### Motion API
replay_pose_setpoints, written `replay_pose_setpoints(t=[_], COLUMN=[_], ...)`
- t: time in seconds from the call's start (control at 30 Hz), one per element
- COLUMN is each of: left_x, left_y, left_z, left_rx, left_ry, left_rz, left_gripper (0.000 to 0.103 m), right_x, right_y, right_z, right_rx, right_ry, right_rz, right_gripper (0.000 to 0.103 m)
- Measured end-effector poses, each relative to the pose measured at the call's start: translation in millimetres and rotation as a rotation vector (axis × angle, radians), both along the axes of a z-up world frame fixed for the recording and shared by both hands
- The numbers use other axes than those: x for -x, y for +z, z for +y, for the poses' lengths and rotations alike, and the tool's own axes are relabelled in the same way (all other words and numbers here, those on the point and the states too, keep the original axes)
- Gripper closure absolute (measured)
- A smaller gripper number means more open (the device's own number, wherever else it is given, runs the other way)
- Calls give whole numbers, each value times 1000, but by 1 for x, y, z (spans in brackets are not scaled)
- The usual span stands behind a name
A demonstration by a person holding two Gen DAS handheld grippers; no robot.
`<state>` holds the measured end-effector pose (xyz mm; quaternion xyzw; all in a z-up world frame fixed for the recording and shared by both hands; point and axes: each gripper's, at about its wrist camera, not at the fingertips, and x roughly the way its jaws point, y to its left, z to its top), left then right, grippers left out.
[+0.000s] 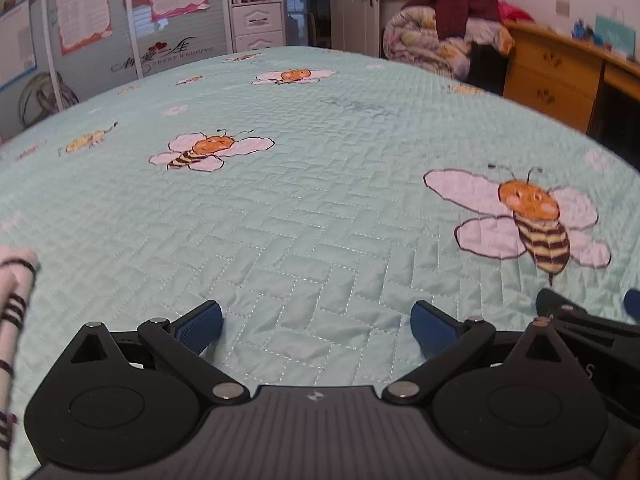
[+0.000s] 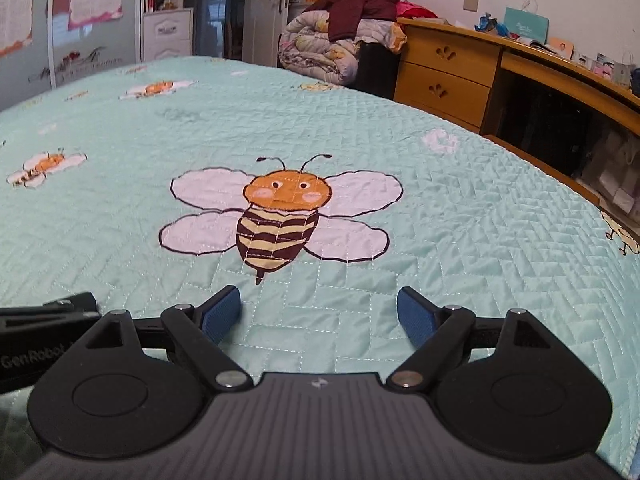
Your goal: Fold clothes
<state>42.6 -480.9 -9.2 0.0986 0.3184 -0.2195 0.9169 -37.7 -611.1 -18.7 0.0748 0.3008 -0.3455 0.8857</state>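
A pink-white garment with dark stripes (image 1: 12, 320) shows only as a strip at the far left edge of the left wrist view, lying on the mint quilted bedspread (image 1: 320, 208). My left gripper (image 1: 316, 326) hangs just above the bedspread, open wide, nothing between its blue pads (image 1: 200, 326). To its right, part of the other gripper's black body (image 1: 580, 320) shows. In the right wrist view my right gripper (image 2: 319, 316) is open over bare quilt, just below a large bee print (image 2: 280, 212). No clothing appears in that view.
A wooden desk with drawers (image 2: 448, 76) runs along the right side of the bed. A heap of bedding and dark red clothes (image 2: 344, 36) lies beyond the far corner. White drawers (image 1: 258, 26) and a wardrobe with posters (image 1: 84, 16) stand at the back left.
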Motion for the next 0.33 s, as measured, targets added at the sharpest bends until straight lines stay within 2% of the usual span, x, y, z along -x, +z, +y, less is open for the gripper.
replay_pose_setpoints(t=[0.33], left_x=[3], left_y=[-4], left_z=[2], left_rx=[23], left_ry=[16], left_rz=[-22], left_gripper=[0], right_x=[0], right_y=[-1], right_z=[-2], right_rx=[-8], right_ry=[-1], right_rz=[-11], right_gripper=[17])
